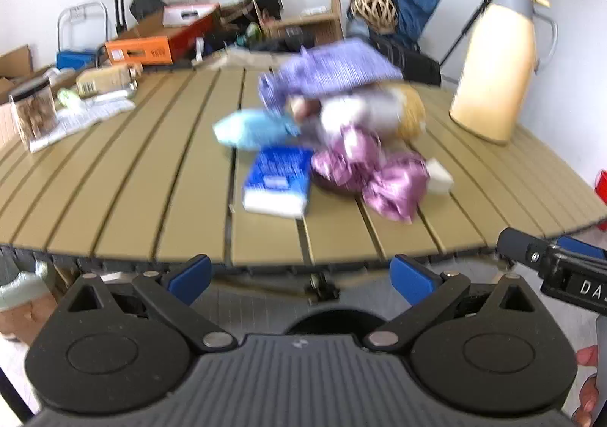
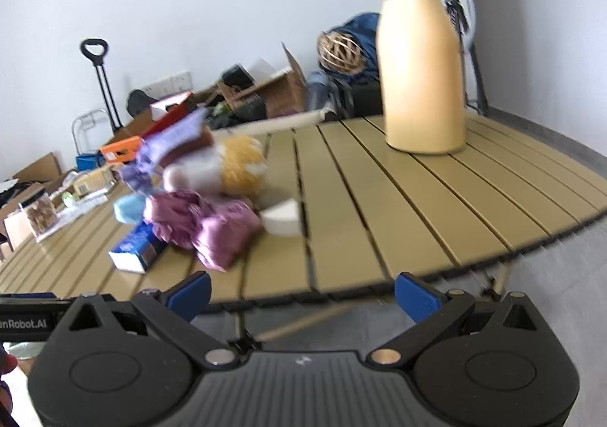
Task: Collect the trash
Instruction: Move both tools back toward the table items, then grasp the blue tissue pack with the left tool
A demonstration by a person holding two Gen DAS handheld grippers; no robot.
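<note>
A heap of trash lies on the slatted table (image 1: 132, 199): a crumpled pink wrapper (image 1: 383, 176), a blue and white tissue pack (image 1: 279, 180), a light blue wad (image 1: 252, 129), a purple striped bag (image 1: 334, 70), a yellow and white bundle (image 1: 394, 112) and a white wedge (image 1: 438, 172). My left gripper (image 1: 303, 279) is open and empty, in front of the table's near edge. My right gripper (image 2: 303, 294) is open and empty, also short of the edge; the pink wrapper (image 2: 205, 226) and tissue pack (image 2: 138, 246) lie to its front left.
A yellow thermos jug (image 1: 497, 62) stands at the table's right back, also in the right wrist view (image 2: 421, 62). A clear jar (image 1: 34, 112) and a cloth (image 1: 83, 115) sit at the left. Boxes and bags are piled on the floor behind (image 1: 159, 43).
</note>
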